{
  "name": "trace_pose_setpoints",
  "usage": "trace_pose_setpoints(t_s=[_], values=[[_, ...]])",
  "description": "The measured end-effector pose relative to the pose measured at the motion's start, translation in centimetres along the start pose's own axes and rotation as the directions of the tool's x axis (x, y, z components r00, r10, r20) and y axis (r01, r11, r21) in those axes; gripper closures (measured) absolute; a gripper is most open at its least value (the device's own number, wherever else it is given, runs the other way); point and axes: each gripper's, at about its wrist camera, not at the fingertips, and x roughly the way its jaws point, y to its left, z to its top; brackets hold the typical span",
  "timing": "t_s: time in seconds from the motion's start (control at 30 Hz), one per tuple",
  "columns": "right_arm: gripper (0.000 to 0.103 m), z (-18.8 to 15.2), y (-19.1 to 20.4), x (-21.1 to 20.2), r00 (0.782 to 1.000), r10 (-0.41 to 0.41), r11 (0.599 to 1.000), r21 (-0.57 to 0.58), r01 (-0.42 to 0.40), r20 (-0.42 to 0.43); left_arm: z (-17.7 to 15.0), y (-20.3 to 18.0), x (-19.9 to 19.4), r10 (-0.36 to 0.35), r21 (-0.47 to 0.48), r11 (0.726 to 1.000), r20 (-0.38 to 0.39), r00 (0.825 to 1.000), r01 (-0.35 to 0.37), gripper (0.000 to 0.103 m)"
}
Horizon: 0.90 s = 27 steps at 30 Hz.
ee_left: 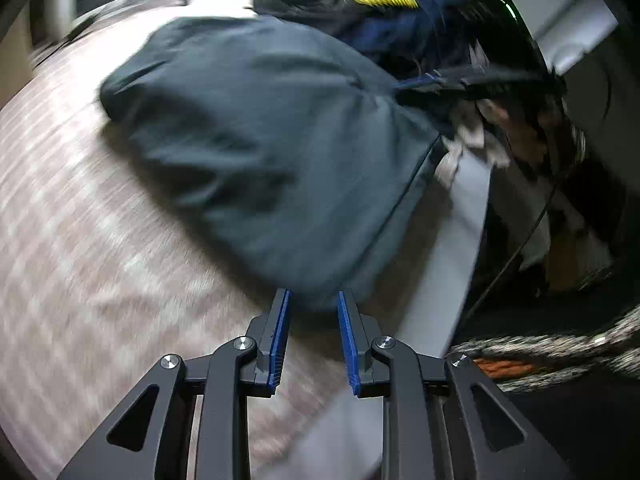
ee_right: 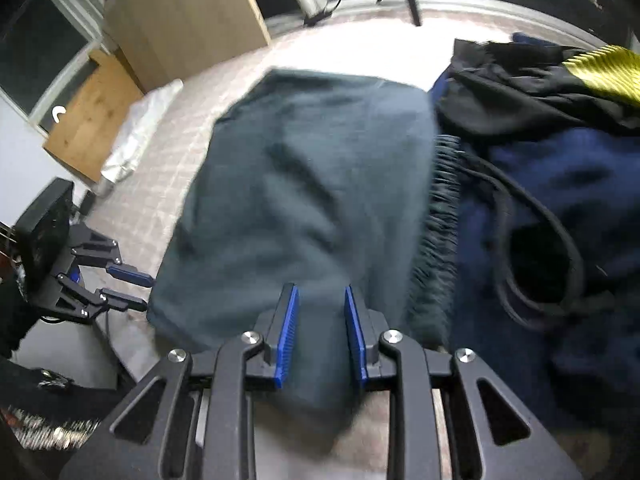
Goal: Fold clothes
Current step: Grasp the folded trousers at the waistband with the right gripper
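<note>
A dark grey-green garment (ee_left: 256,140) lies spread on the pale checked table cover (ee_left: 80,240). In the left wrist view, my left gripper (ee_left: 314,294) stands at the garment's near corner. Its blue pads (ee_left: 280,332) are apart and the cloth's tip sits just between the fingertips without being pinched. The right wrist view shows the same garment (ee_right: 312,184) running under my right gripper (ee_right: 322,290). That gripper's jaws are also apart, with cloth lying between and below them, and the pads do not press on it. My left gripper (ee_right: 149,292) also shows there, at the garment's left edge.
A heap of other clothes lies to the right: a navy piece (ee_right: 560,200), a black one with a yellow patch (ee_right: 600,68), and a black cord (ee_right: 540,216). Wooden boards (ee_right: 96,116) and a white bag (ee_right: 140,132) stand past the left edge. The table's grey rim (ee_left: 452,264) runs close by.
</note>
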Motion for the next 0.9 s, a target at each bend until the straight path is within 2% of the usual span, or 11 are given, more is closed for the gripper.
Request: trace_pose_setpoints(t_s=[0.2, 0.27, 0.33, 0.4, 0.47, 0.5, 0.57, 0.6, 0.63, 0.77, 0.9], values=[[0.079, 0.9, -0.3, -1.5, 0.992, 0.034, 0.999, 0.027, -0.038, 0.121, 3.1, 0.2, -0.5, 0.051, -0.035, 0.998, 0.131, 0.990, -0.047, 0.075], [0.077, 1.3, 0.4, 0.4, 0.990, 0.071, 0.997, 0.000, -0.072, 0.119, 4.9, 0.3, 0.7, 0.026, -0.032, 0.999, 0.169, 0.985, -0.021, 0.063], [0.072, 1.0, 0.8, 2.8, 0.995, 0.068, 0.998, -0.007, -0.067, 0.069, 5.8, 0.7, 2.5, 0.031, -0.047, 0.999, 0.161, 0.986, -0.024, 0.061], [0.079, 0.2, -0.9, 4.2, 0.999, 0.051, 0.998, 0.024, -0.051, -0.008, 6.2, 1.5, 4.6, 0.058, -0.105, 0.993, 0.096, 0.994, -0.048, 0.065], [0.078, -0.3, -3.4, 2.3, 0.991, 0.132, 0.980, 0.149, -0.135, 0.030, 5.5, 2.4, 4.3, 0.074, -0.160, 0.985, 0.086, 0.994, -0.059, 0.066], [0.075, -0.3, -4.4, 0.9, 0.989, 0.130, 0.972, 0.190, -0.140, 0.063, 5.1, 2.8, 3.4, 0.091, -0.185, 0.980, 0.112, 0.990, -0.069, 0.065], [0.040, -0.3, -5.5, -1.5, 0.988, 0.068, 0.973, 0.209, -0.097, 0.142, 4.5, 4.3, 1.3, 0.138, -0.269, 0.959, 0.179, 0.974, -0.086, 0.053], [0.033, -0.1, -5.8, -2.0, 0.984, 0.038, 0.975, 0.208, -0.074, 0.173, 4.2, 5.2, 0.6, 0.152, -0.320, 0.944, 0.205, 0.967, -0.080, 0.048], [0.030, 0.2, -6.1, -2.1, 0.981, 0.035, 0.974, 0.212, -0.077, 0.192, 4.2, 6.5, 0.1, 0.165, -0.382, 0.922, 0.226, 0.960, -0.068, 0.038], [0.030, 2.1, -6.7, 1.2, 0.980, 0.130, 0.959, 0.230, -0.163, 0.154, 5.0, 10.1, 0.4, 0.145, -0.515, 0.857, 0.254, 0.956, 0.007, 0.037], [0.030, 3.7, -7.2, 4.0, 0.992, 0.077, 0.975, 0.203, -0.096, 0.098, 5.7, 10.0, 2.0, 0.146, -0.499, 0.866, 0.224, 0.964, -0.015, 0.037]])
